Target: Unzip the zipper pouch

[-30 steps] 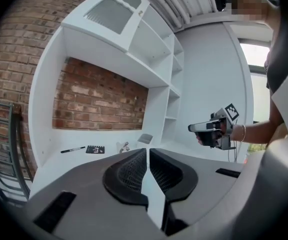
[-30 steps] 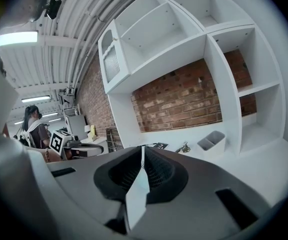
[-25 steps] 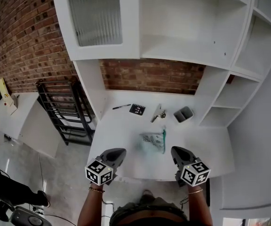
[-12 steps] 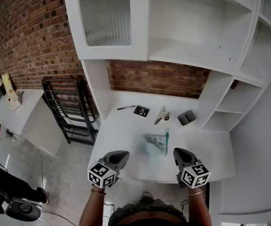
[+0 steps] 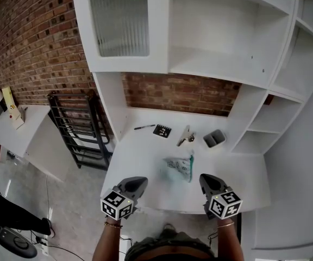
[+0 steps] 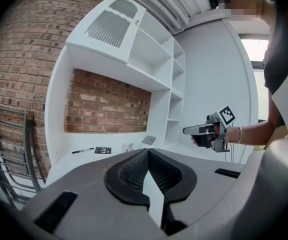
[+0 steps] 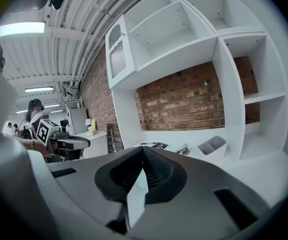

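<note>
A small see-through zipper pouch [image 5: 178, 168] is lying flat near the middle of a white desk [image 5: 140, 156], with its green zipper strip [image 5: 191, 166] running along its 3 o'clock edge. The strip is showing too small to tell whether it is zipped or open. Over the last second almost nothing is changing: the pouch is keeping its spot, both tools are staying back by the near edge of the desk, and only the head camera's framing is drifting a little. For the task this means nothing is working on the zipper right now. The scene is fitting either a pouch still waiting to be opened or one already opened and let go. The left gripper [image 5: 142, 180] is hovering at about 7 o'clock from the pouch and well apart from it, and its jaws are pressing fully together with nothing between them. The right gripper [image 5: 203, 178] is hovering at about 5 o'clock, also apart from the pouch, its jaws likewise closed tight and holding nothing. Farther back on the desk, a pen [image 5: 144, 127] and a black card [image 5: 162, 130] are lying at 11 o'clock, a bunch of keys [image 5: 185, 137] at 12 o'clock and a grey container [image 5: 214, 138] at 1 o'clock. White shelving [image 5: 221, 31] is rising above the desk.
</note>
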A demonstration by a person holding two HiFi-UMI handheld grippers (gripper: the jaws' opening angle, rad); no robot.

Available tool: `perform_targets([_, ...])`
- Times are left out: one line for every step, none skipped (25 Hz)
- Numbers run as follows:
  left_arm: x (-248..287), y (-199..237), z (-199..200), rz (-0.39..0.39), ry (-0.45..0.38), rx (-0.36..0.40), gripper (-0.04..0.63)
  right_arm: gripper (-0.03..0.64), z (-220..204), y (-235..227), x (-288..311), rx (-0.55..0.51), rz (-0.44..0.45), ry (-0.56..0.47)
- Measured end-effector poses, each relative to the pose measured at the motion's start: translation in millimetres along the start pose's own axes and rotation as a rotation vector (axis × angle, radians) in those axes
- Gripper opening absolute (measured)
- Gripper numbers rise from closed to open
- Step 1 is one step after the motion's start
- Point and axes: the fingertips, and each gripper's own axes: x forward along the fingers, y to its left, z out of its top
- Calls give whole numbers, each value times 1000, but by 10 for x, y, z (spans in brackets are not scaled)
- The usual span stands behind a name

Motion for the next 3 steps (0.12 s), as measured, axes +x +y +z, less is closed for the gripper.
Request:
perform_targets([-8, -10, 5, 2, 0, 4, 3, 2, 1, -3, -7, -1, -1, 0])
perform_targets([-16, -19, 12, 4, -1, 6, 3, 2, 5, -6, -14, -2, -2, 0])
perform_targets([-24, -27, 20, 5, -2, 7, 3, 2, 11, -8, -21, -3, -3, 0])
